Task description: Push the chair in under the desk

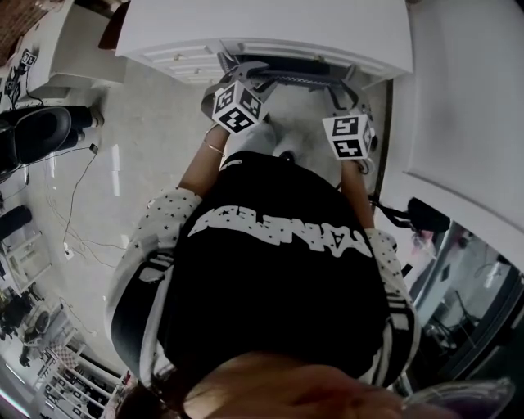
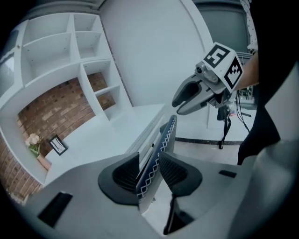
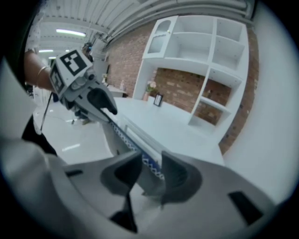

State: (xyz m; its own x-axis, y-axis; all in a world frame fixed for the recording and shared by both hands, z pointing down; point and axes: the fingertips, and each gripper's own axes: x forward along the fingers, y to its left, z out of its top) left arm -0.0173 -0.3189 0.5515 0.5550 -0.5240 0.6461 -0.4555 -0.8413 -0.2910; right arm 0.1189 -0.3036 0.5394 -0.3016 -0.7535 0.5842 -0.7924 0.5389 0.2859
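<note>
Chair [image 1: 295, 78] and desk [image 1: 270, 24] are as good as together. From where I stand only the dark top of the chair's back shows, lying along the desk's front edge; the seat is out of sight, presumably beneath the desk. The person leans over it with a tool in each hand. The left gripper [image 2: 150, 172] is clamped on the top rail [image 2: 161, 144], a pad on either face of the thin edge with the white zigzag stitching. The right gripper [image 3: 150, 173] has the same rail between its jaws further along the desk front. Its pads look to sit against both faces too, though that view is soft.

By my reckoning the back is a stiff shell, thin at the top. The stitched trim gives the pads some bite; the smooth white face could slip. It looks of middling weight and not fragile. Legs or wheels are hidden, so I cannot say whether it rolls or drags. Two spread holds on the rail seem sensible, keeping it square to the desk. A push this high may tip it, so it wants level, even pressure towards the desk.
</note>
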